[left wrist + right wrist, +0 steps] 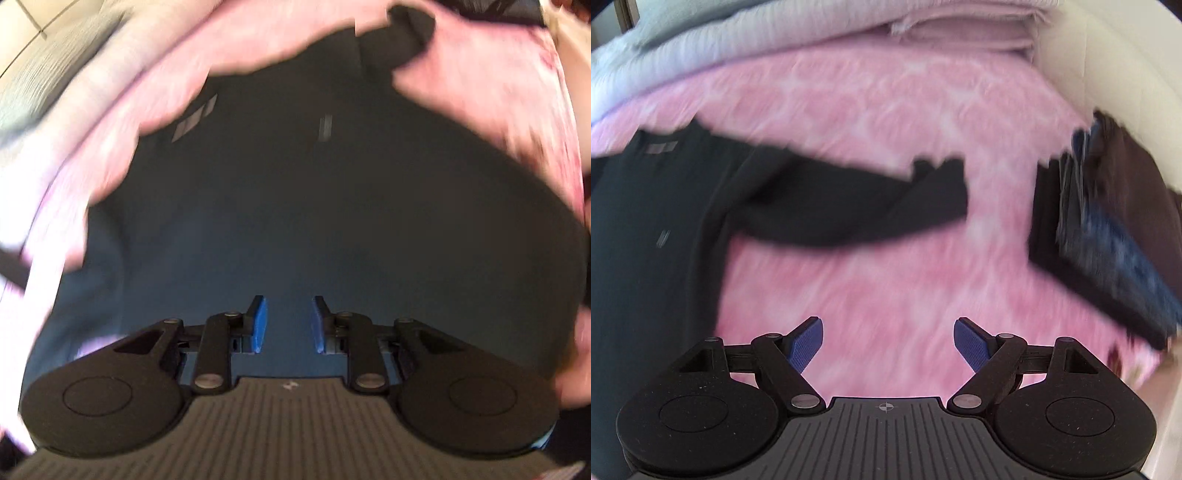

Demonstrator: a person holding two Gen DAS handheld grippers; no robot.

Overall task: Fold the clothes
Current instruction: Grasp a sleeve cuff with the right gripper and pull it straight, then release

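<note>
A dark long-sleeved top (295, 206) lies spread flat on a pink patterned bedcover (498, 99). In the left wrist view it fills the middle, and my left gripper (289, 321) hovers over its body, open with nothing between the blue pads. The right wrist view shows the same top (646, 229) at the left, one sleeve (871, 210) stretched out to the right across the bedcover (886, 280). My right gripper (888, 341) is open wide over bare bedcover, below the sleeve and apart from it. Both views are motion-blurred.
A stack of folded dark and blue clothes (1108, 236) sits at the right on the bed. Folded pale grey and pink blankets (820, 40) lie along the far side. A white wall or headboard (1115, 66) rises at the right.
</note>
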